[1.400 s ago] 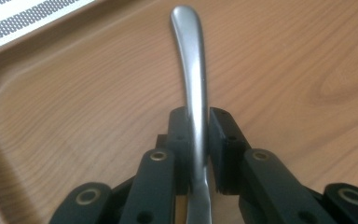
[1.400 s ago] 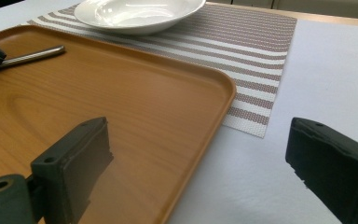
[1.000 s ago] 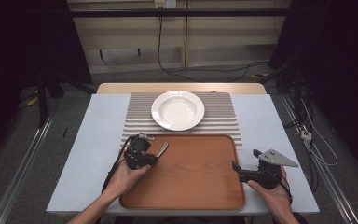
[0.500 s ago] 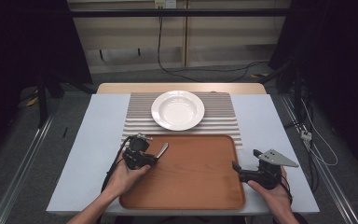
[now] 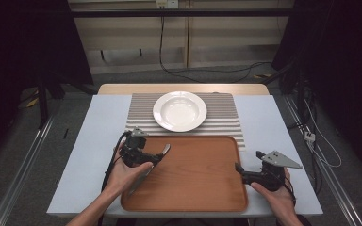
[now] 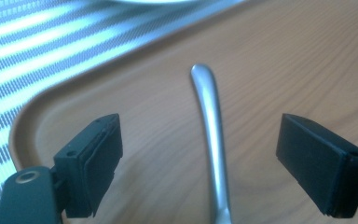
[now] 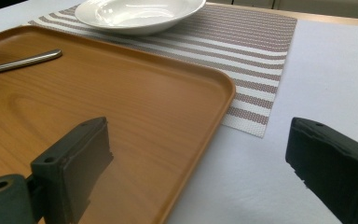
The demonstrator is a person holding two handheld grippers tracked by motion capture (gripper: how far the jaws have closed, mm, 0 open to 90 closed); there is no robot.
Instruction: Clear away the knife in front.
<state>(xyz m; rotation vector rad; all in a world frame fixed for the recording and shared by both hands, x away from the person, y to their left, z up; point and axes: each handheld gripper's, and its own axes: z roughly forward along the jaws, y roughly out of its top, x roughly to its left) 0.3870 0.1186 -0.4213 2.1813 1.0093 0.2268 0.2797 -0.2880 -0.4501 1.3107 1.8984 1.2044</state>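
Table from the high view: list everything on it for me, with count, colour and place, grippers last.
Tray: one, brown wood, near edge of table.
Metal utensil handle: one, silver, lying on the tray's left part, between the left gripper's jaws, untouched.
Plate: one, white, on the placemat.
Placemat: one, grey-and-white striped, behind the tray.
Table cover: one, pale blue.
Left gripper: black, jaws just opened, over the tray.
Right gripper: black, open, astride the tray's right rim.

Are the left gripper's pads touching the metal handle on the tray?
Apart. In the left gripper view the left gripper has just opened, and bare tray wood shows between the metal handle and each pad.
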